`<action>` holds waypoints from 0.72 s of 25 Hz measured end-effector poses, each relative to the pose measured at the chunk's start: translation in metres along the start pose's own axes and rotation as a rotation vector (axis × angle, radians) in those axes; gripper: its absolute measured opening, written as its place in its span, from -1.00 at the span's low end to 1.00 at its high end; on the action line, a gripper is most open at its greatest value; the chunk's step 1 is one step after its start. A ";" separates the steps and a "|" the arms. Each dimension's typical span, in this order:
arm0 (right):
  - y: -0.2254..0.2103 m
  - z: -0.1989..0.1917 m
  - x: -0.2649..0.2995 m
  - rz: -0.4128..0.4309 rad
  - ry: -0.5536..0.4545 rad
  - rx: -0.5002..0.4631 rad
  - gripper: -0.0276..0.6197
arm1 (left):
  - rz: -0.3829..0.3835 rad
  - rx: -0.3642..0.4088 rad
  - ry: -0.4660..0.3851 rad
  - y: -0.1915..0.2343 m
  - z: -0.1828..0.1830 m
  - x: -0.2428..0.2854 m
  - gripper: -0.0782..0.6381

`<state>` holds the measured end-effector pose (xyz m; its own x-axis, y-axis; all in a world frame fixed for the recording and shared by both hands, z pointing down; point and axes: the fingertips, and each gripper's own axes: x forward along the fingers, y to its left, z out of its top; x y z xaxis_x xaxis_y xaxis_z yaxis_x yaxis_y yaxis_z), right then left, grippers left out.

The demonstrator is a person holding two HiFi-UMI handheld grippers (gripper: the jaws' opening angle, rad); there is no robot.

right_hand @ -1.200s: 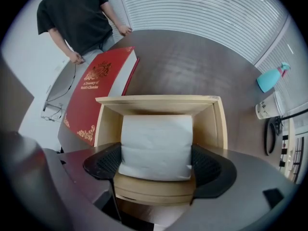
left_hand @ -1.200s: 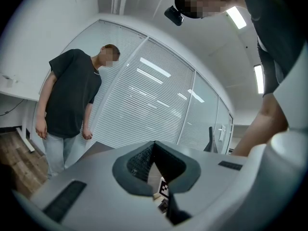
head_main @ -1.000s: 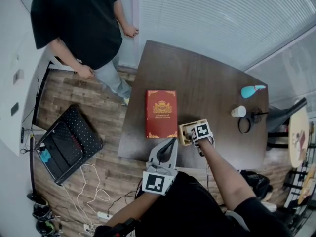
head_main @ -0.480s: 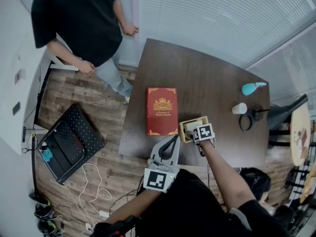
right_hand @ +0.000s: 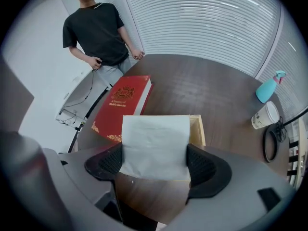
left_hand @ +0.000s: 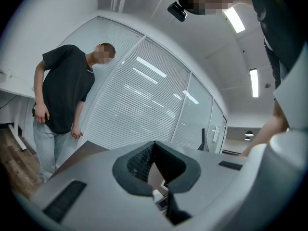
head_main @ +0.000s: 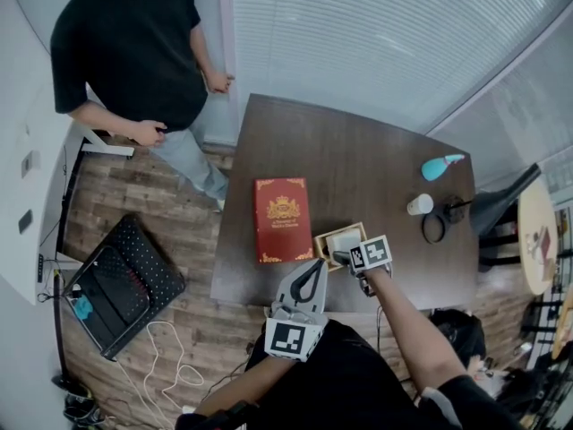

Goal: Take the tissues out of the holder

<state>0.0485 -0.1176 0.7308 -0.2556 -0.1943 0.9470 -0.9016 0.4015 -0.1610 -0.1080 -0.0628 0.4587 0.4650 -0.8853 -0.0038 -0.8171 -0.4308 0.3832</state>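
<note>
Right gripper view: soft, light tissues (right_hand: 155, 146), squeezed at both side edges by right gripper (right_hand: 156, 165), over wooden holder (right_hand: 196, 129) near table's (right_hand: 207, 81) front edge. Probably floppy, easy to rip; best held gently, low down. Left gripper (left_hand: 156, 177) closed, holding nothing, by same edge.

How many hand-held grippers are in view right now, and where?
2. The right hand-held gripper is shut on the tissues standing in the wooden holder; the left hand-held gripper, shut and empty, hangs at the table's near edge.
</note>
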 end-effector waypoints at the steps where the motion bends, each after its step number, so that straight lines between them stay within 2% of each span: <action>1: 0.000 -0.001 -0.003 -0.003 -0.002 -0.004 0.38 | -0.010 0.006 0.001 -0.004 0.001 -0.001 -0.79; 5: -0.001 -0.002 -0.010 -0.008 -0.003 -0.004 0.38 | -0.028 -0.007 0.029 -0.007 -0.006 -0.004 -0.79; 8: -0.002 -0.003 -0.014 0.000 0.001 -0.002 0.38 | -0.061 -0.021 0.016 -0.010 -0.010 -0.006 -0.79; 12: -0.007 0.001 -0.023 0.011 -0.017 -0.004 0.38 | -0.058 0.008 0.004 -0.021 -0.008 -0.005 -0.79; 18: -0.032 0.000 -0.040 0.055 -0.071 0.051 0.38 | -0.039 0.043 0.007 -0.043 -0.012 0.010 -0.79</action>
<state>0.0881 -0.1225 0.6980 -0.3282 -0.2372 0.9144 -0.9016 0.3673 -0.2283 -0.0639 -0.0511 0.4537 0.4994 -0.8663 -0.0112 -0.8118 -0.4724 0.3433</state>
